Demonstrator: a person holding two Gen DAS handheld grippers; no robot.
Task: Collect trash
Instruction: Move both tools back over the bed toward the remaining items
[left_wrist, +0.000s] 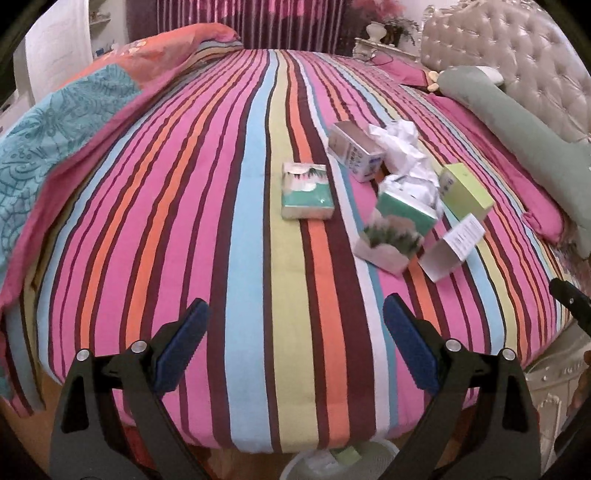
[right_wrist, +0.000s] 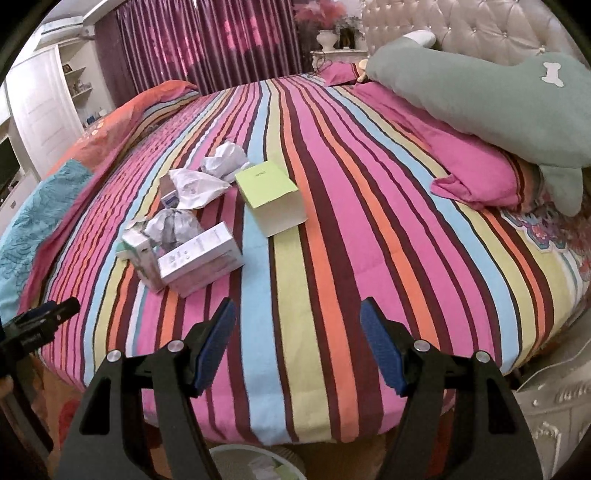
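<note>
Both wrist views low at bed (left_wrist: 258, 229) edge, facing across, sharing trash pile (right_wrist: 192, 221)

My pads (left_wrist: 183, 345) were blue on black arms. The sheet (left_wrist: 258, 166) ran in pink, orange, blue and maroon stripes (some yellow-green too). One box (right_wrist: 271, 197) was lime, the pillow (right_wrist: 480, 96) grey-green, the curtains (right_wrist: 207, 40) purple.
</note>
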